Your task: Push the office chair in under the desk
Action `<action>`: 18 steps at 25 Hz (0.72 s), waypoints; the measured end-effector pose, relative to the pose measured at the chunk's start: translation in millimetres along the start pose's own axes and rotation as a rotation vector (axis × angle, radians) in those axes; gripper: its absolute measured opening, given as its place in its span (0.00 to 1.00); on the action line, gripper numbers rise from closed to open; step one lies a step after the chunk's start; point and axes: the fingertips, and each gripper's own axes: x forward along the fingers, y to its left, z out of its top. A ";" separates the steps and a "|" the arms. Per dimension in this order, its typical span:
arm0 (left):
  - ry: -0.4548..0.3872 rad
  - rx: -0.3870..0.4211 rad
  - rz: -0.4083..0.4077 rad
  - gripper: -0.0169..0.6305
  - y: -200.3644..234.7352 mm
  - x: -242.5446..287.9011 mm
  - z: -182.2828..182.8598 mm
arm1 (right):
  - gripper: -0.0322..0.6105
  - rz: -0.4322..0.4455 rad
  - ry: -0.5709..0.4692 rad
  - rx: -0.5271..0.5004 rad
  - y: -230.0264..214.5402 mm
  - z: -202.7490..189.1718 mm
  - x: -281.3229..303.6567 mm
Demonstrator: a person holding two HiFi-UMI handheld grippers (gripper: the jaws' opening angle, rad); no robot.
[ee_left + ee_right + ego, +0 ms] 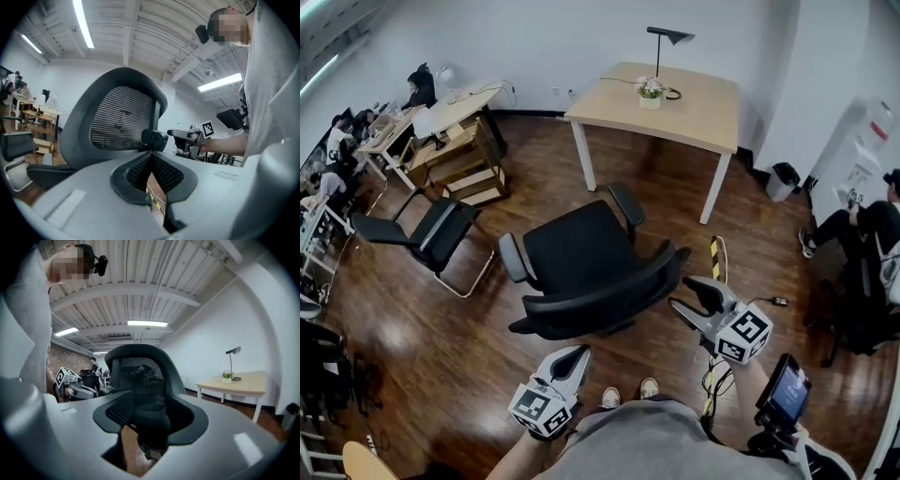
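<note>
the office chair (581, 253) stands out on the wooden floor (422, 347), between me and the counter (698, 117), and well apart from it. none of the chair is under the top. its curved backrest faces me and its seat points away, angled a little to the left of the counter. both armrests are up at the sides of the seat.

my left gripper (577, 354) is low on my left, just behind the chair's back and not touching it. its jaws are closed tip to tip with nothing between them. in the left gripper view the mesh backrest fills the space just past the closed tips.

my right gripper (692, 298) is by the right end of the backrest, near it. i see no contact in the head view. its jaws are partly apart. in the right gripper view the dark lower part of the chair's back shows through the gap, but the pads are not pressing on it.

on the counter there is a thin black lamp (667, 37) and a small potted plant (651, 91) near the far edge. a black bin (783, 180) sits on the floor to the right of the counter. a second black chair (431, 234) with a metal frame stands off to the left. a yellow and black strip (713, 258) lies on the floor by my right side. a person (862, 225) sits at the far right, and more people sit at desks along the left wall. my shoes (628, 394) show just behind the chair.
</note>
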 end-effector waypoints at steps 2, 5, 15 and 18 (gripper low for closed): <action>-0.011 -0.006 0.043 0.03 1.7 -2.0 0.3 | 0.55 0.055 0.021 0.007 -20.5 -1.4 9.9; -0.024 -0.016 0.122 0.03 3.1 -7.1 1.2 | 0.68 0.158 0.071 -0.008 -44.0 -4.1 28.4; -0.058 -0.041 0.314 0.03 29.4 -49.2 -3.1 | 0.59 0.406 0.232 0.037 -22.0 -35.7 94.3; -0.066 -0.046 0.344 0.03 31.3 -55.3 -6.1 | 0.52 0.417 0.251 0.071 -16.5 -35.8 93.0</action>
